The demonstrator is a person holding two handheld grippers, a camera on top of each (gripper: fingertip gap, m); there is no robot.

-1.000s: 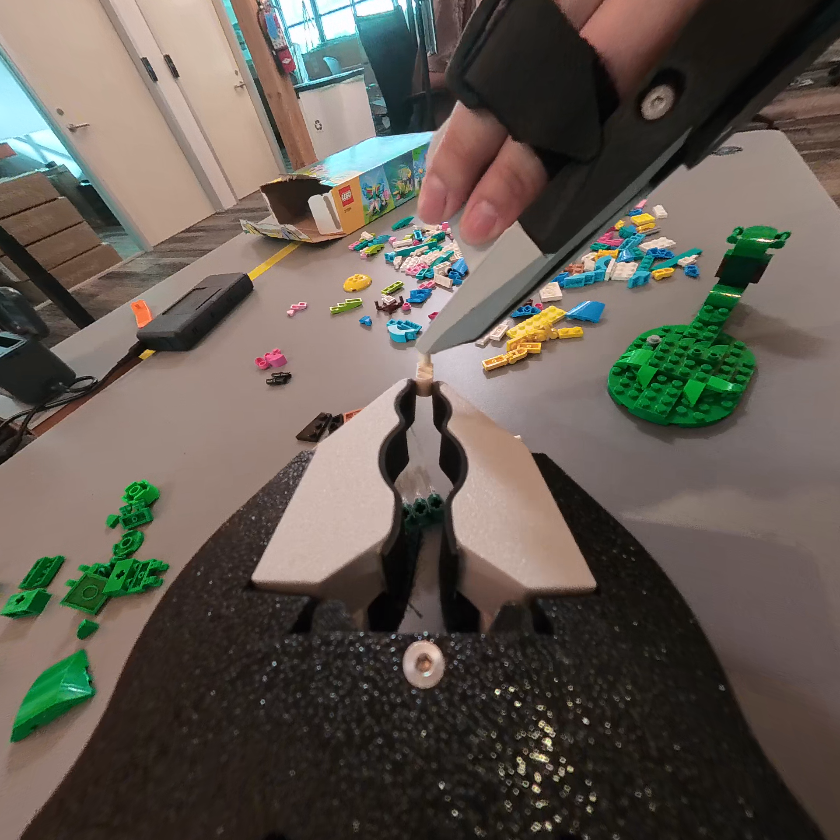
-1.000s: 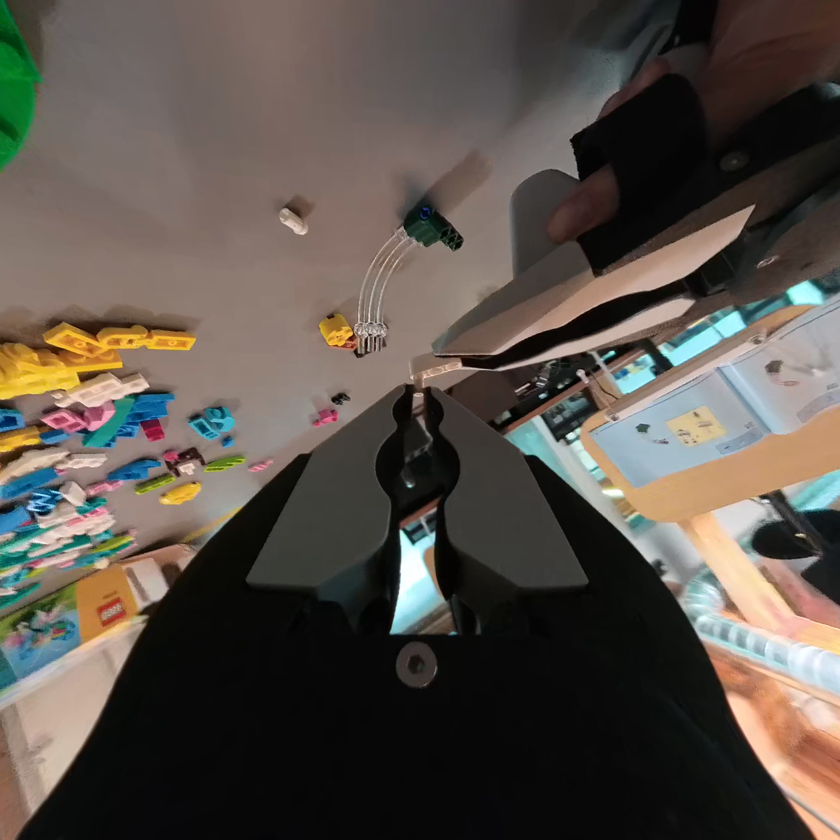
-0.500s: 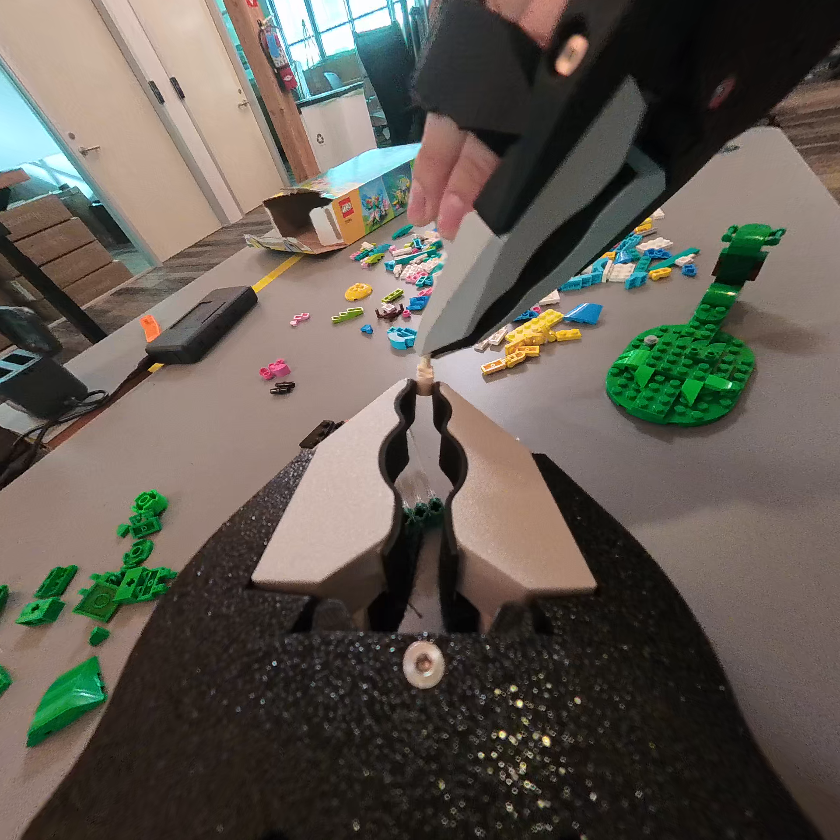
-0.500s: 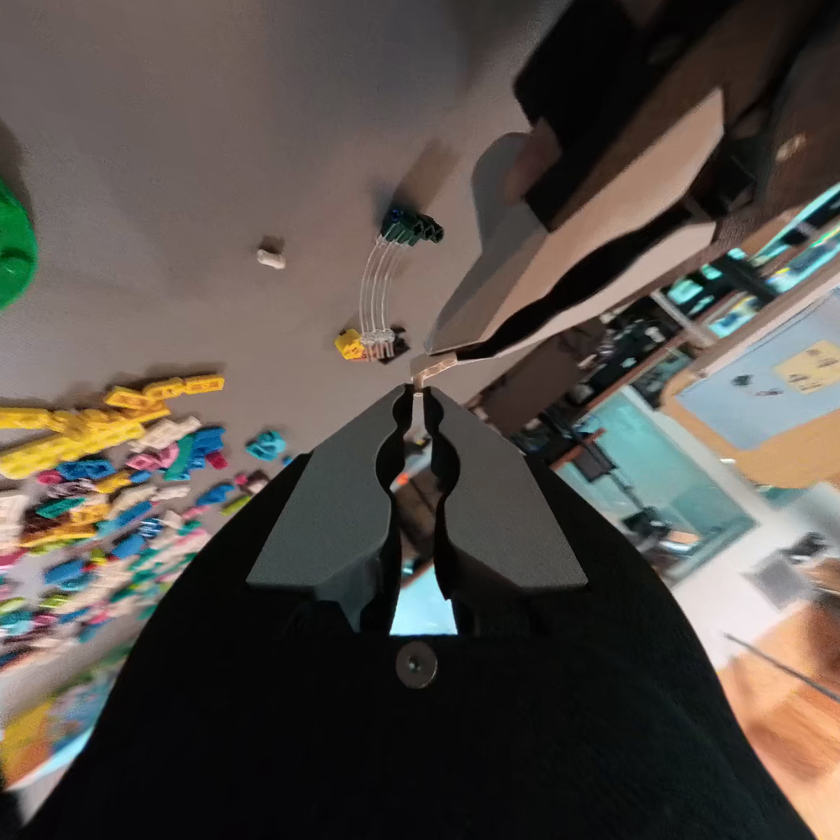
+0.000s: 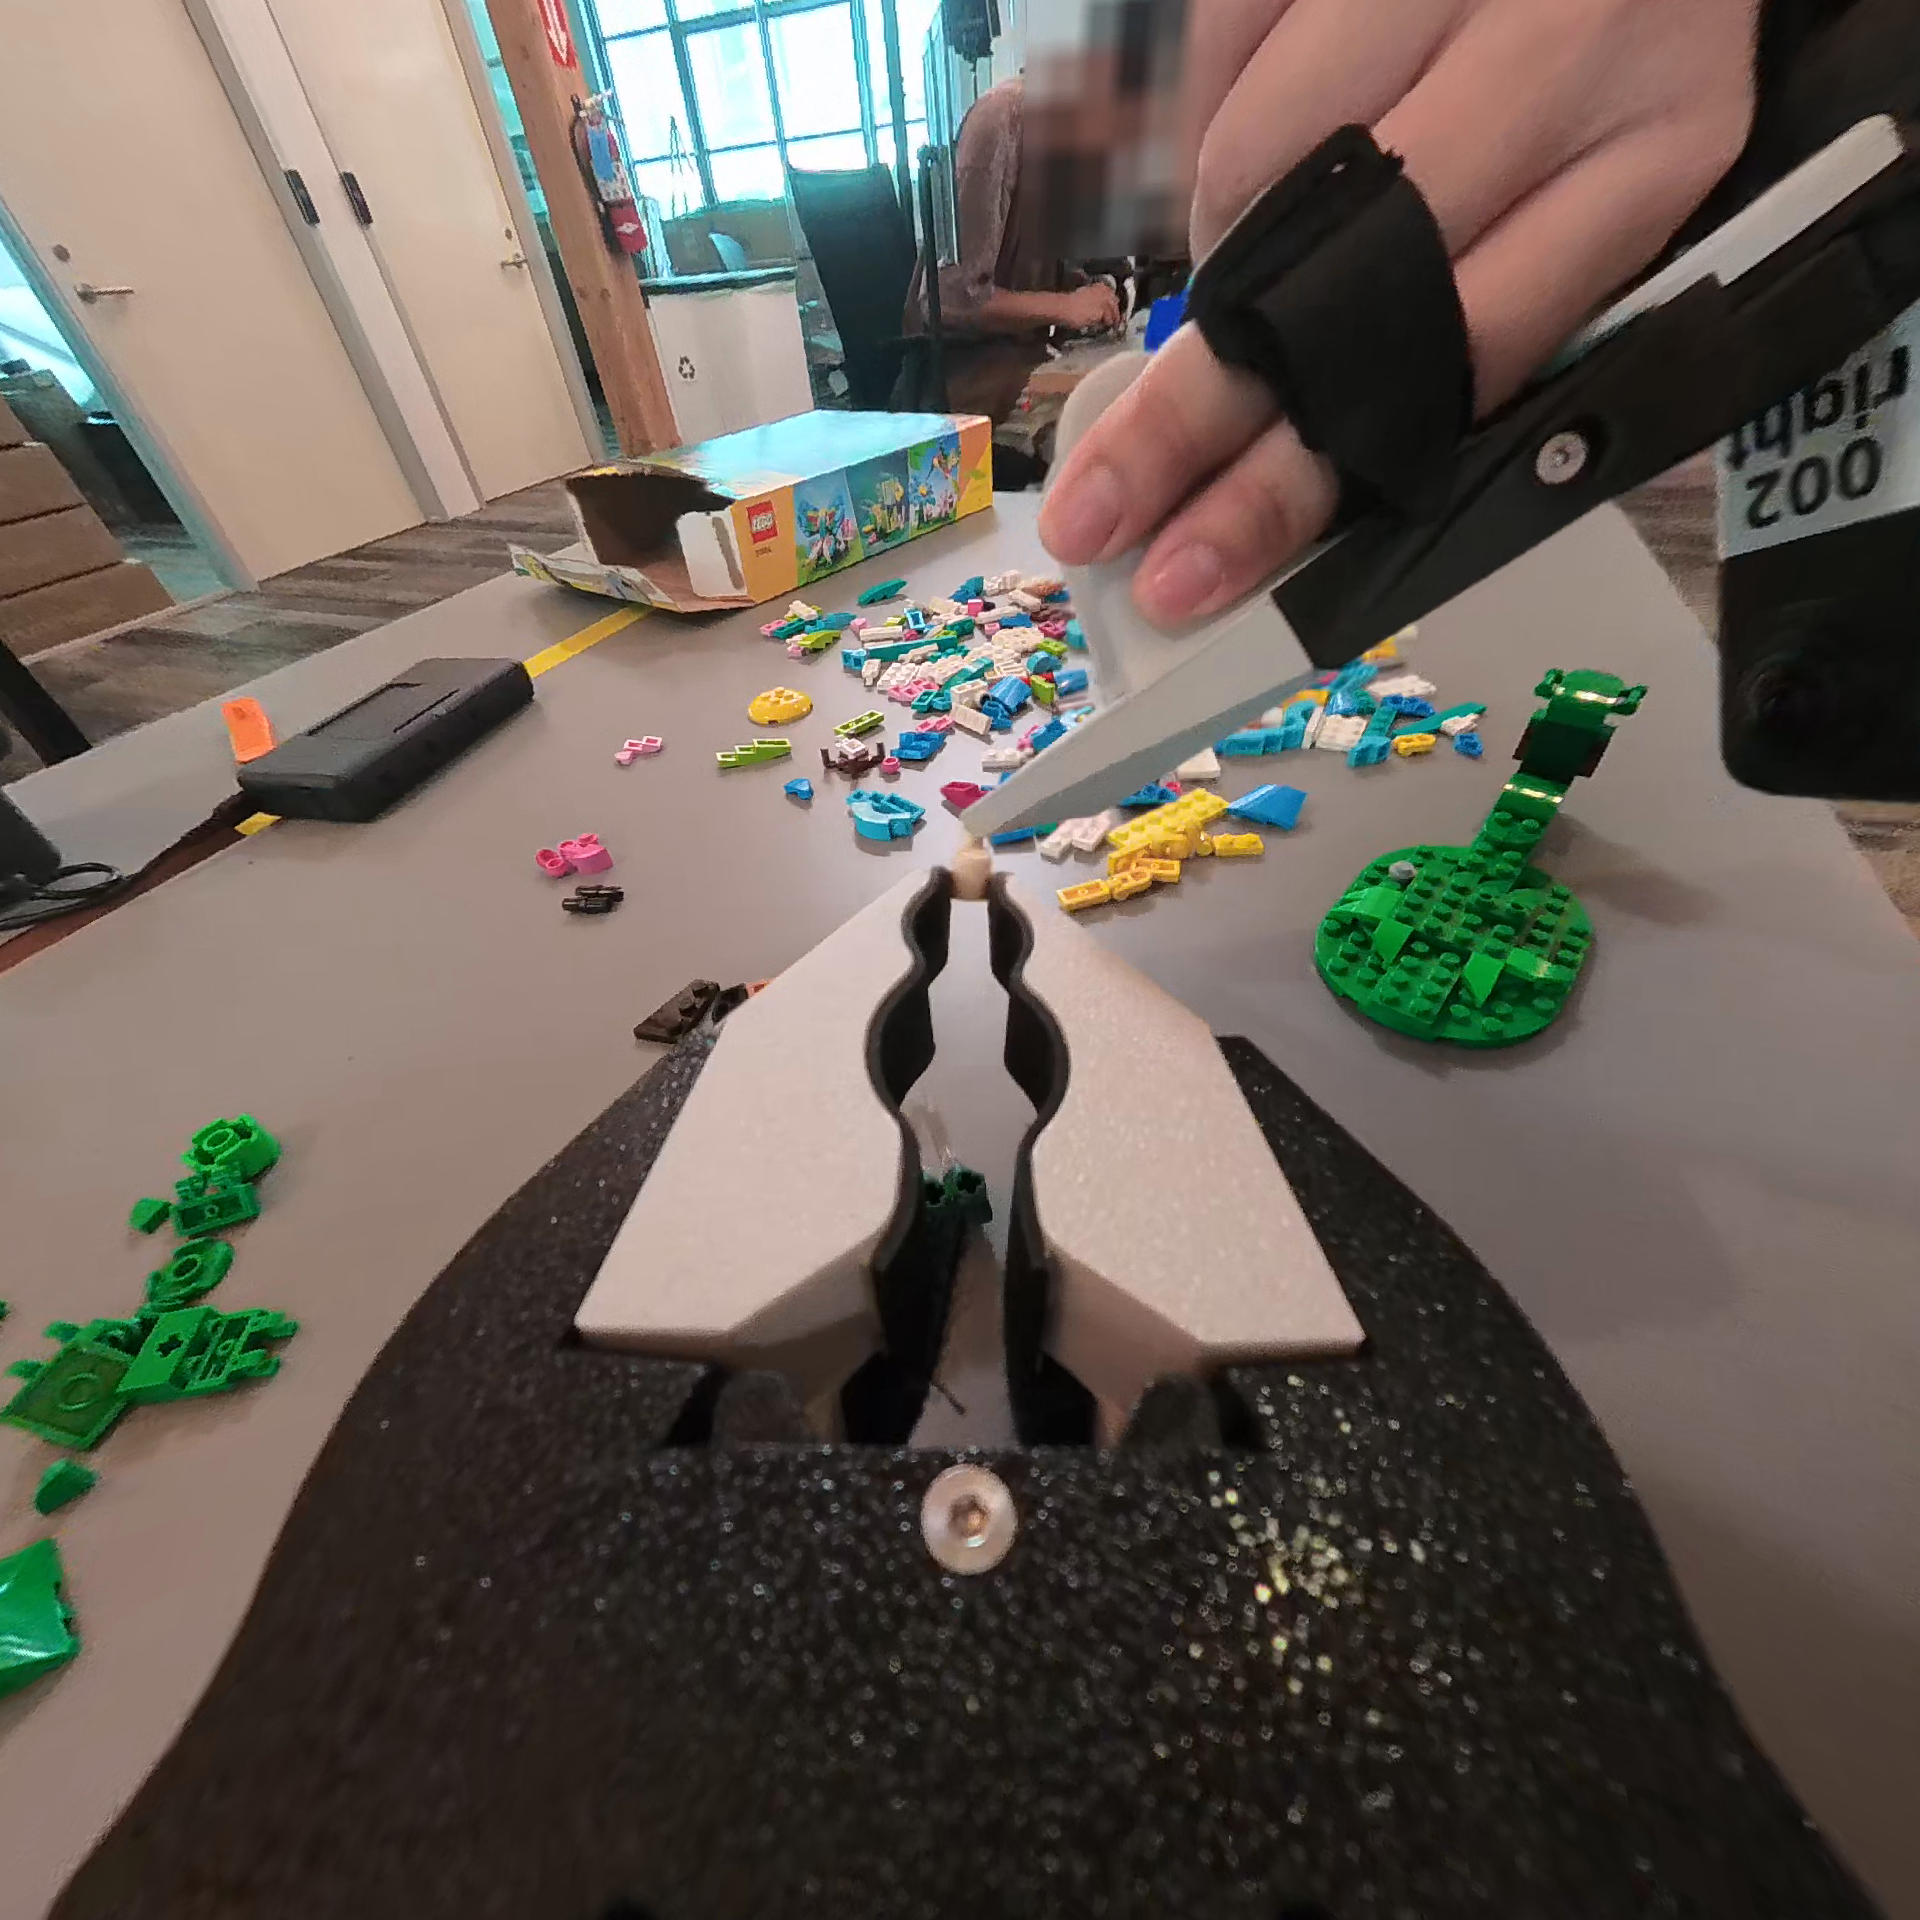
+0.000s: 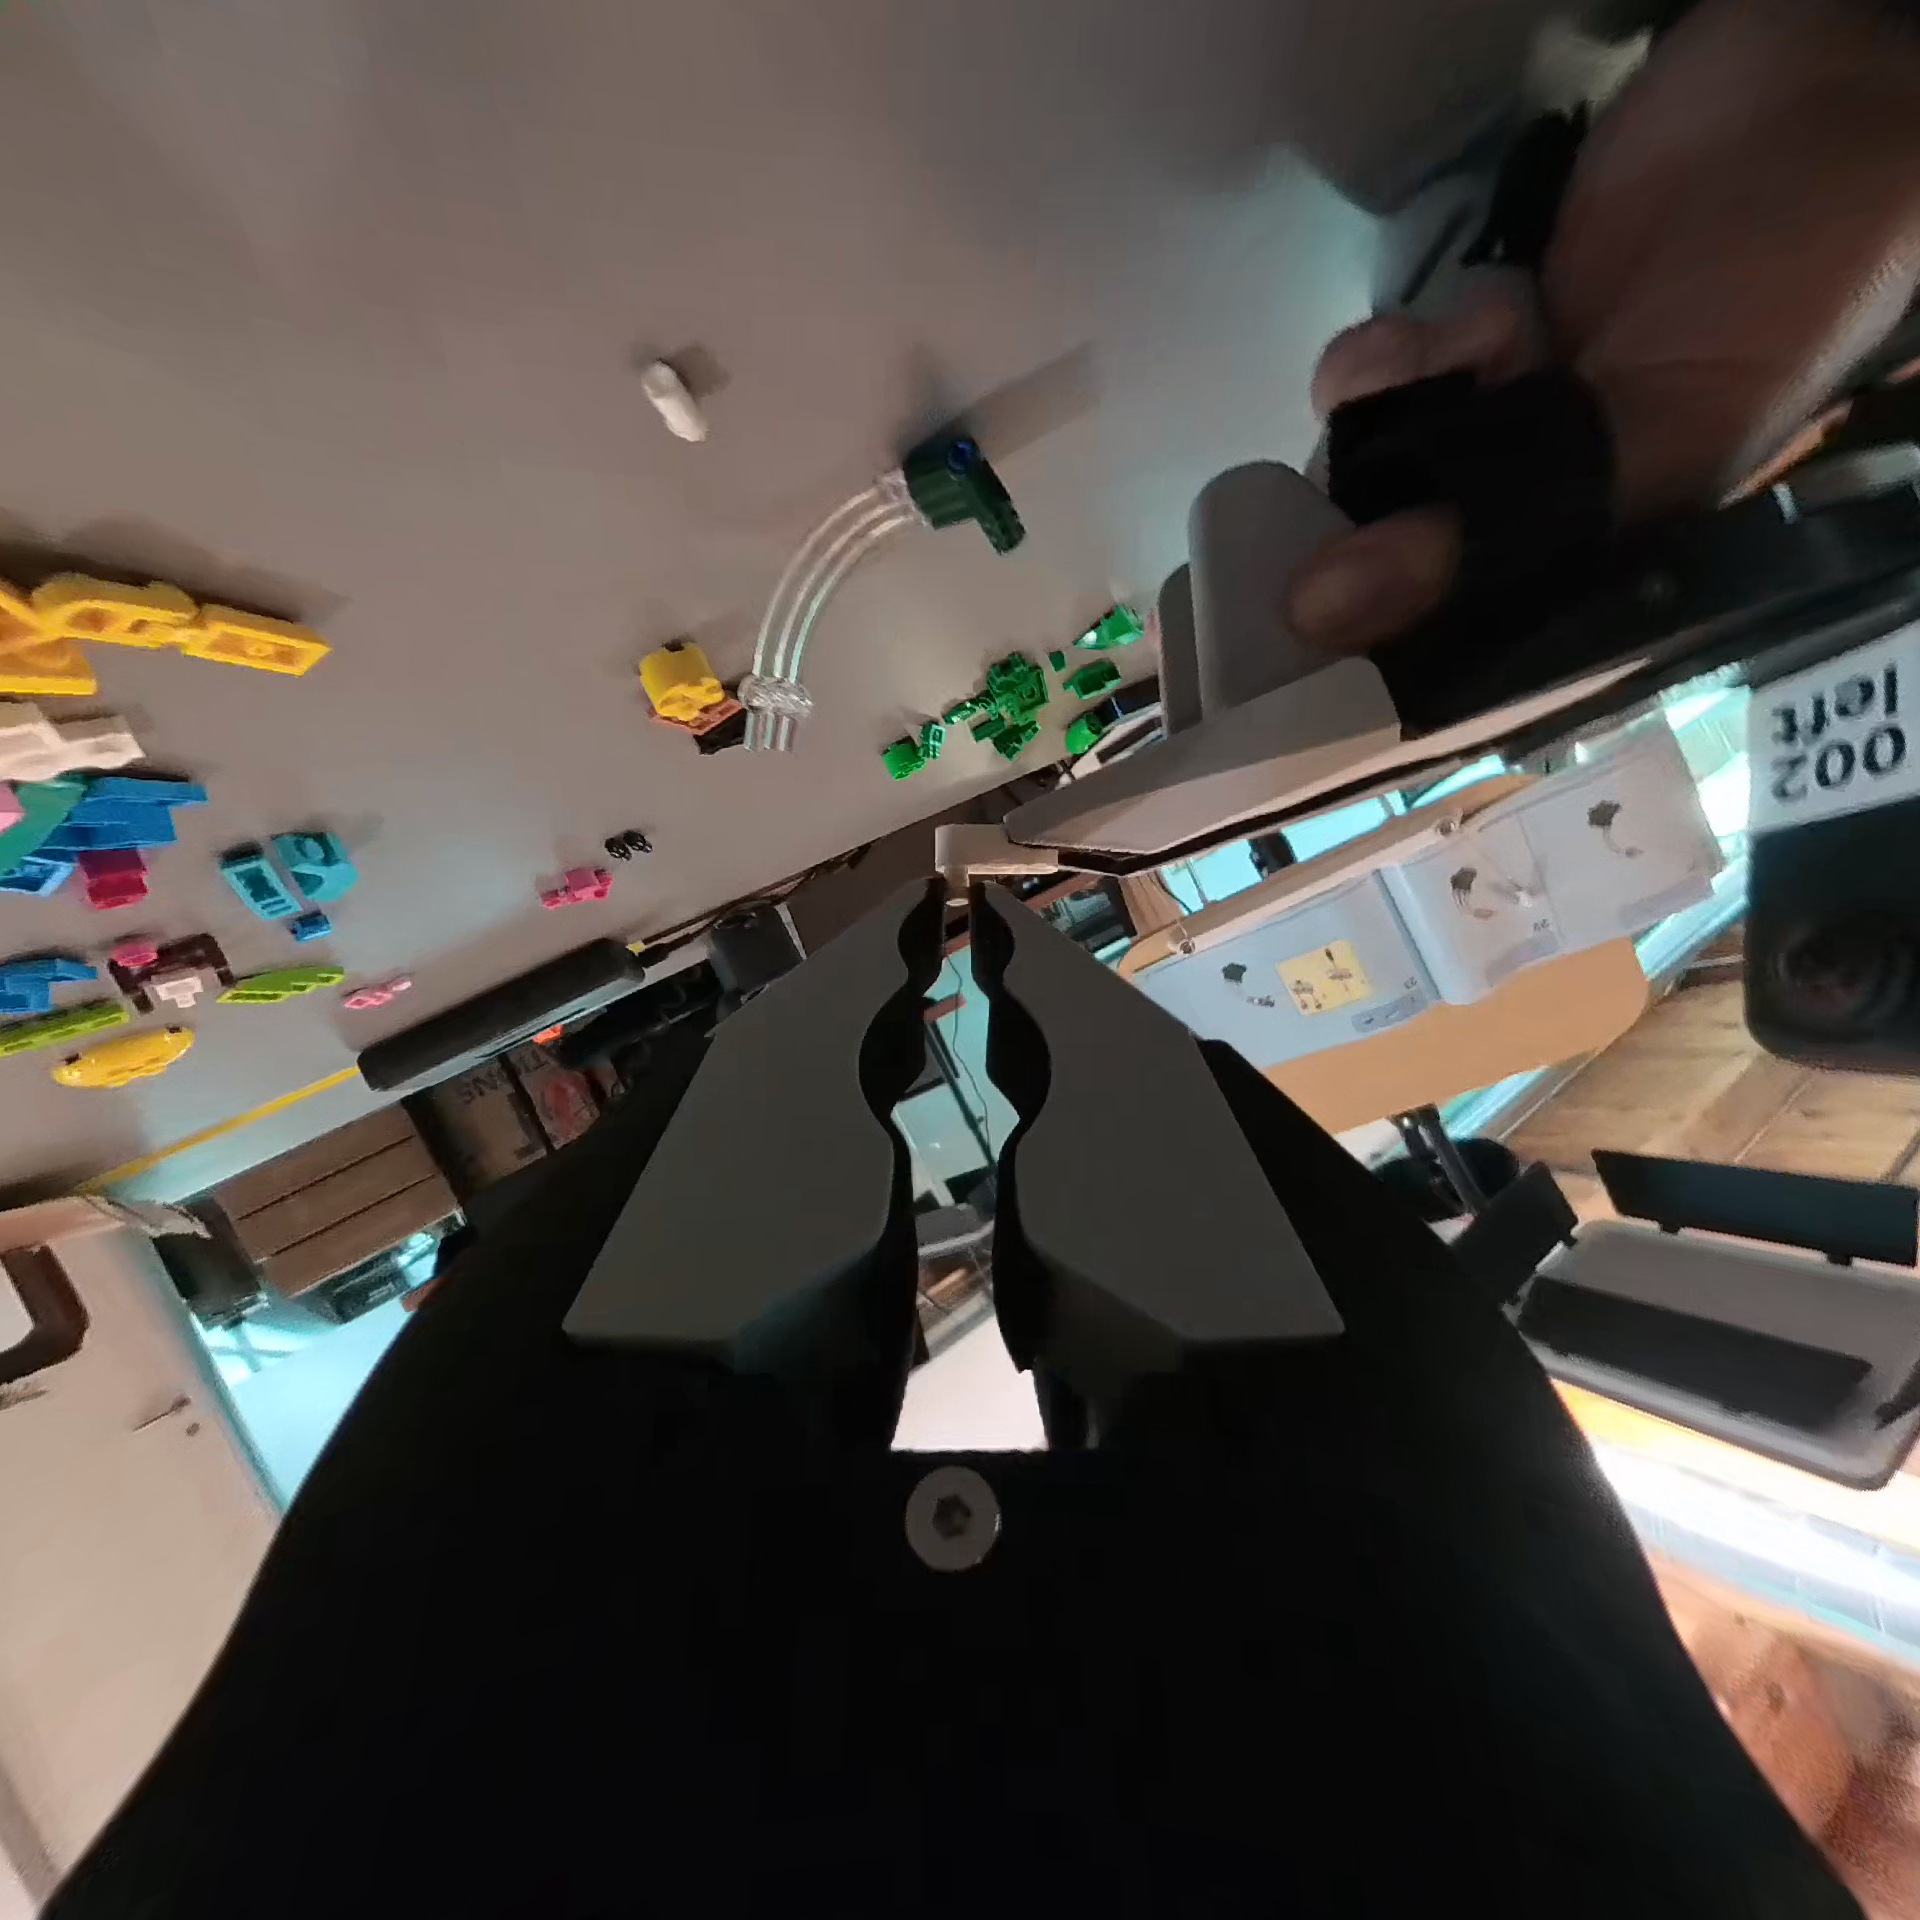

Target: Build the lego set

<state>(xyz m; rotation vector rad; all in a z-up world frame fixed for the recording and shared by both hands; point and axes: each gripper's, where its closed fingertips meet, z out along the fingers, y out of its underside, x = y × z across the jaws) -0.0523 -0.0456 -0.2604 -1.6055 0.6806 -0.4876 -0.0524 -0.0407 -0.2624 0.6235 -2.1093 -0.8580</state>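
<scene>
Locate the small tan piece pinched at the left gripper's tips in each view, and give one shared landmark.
Left wrist view: small tan piece sits at centre, above the middle, clamped between the left gripper tips.
Right wrist view: it shows near centre, just above the right gripper tips.
Shared landmark: pink bricks on the grey table.

left gripper (image 5: 970, 902): pale grey wedge fingers (image 5: 790, 1143), wavy black inner edges, speckled black body, silver hex screw at 6 o'clock | right gripper (image 6: 958, 894): darker grey fingers (image 6: 1143, 1164), plain black body, same screw | hand (image 5: 1340, 260) at 1 o'clock: black fabric strap over fingers, white label on black housing
</scene>
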